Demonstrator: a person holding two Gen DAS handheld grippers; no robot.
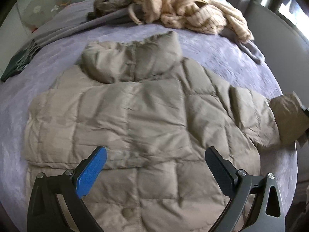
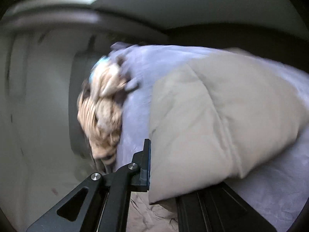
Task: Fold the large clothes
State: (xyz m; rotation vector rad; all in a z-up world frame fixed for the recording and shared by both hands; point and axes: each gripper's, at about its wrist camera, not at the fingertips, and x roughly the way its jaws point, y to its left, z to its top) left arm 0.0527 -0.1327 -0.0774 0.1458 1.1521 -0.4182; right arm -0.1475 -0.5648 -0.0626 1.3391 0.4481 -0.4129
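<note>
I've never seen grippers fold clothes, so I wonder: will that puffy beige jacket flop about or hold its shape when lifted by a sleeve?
The quilted beige jacket will probably flop and drape: the sleeve already bends softly where the right gripper pinches it. Its puffy panels suggest it is light for its bulk. The smooth shell may slip on the purple bedspread.
</note>
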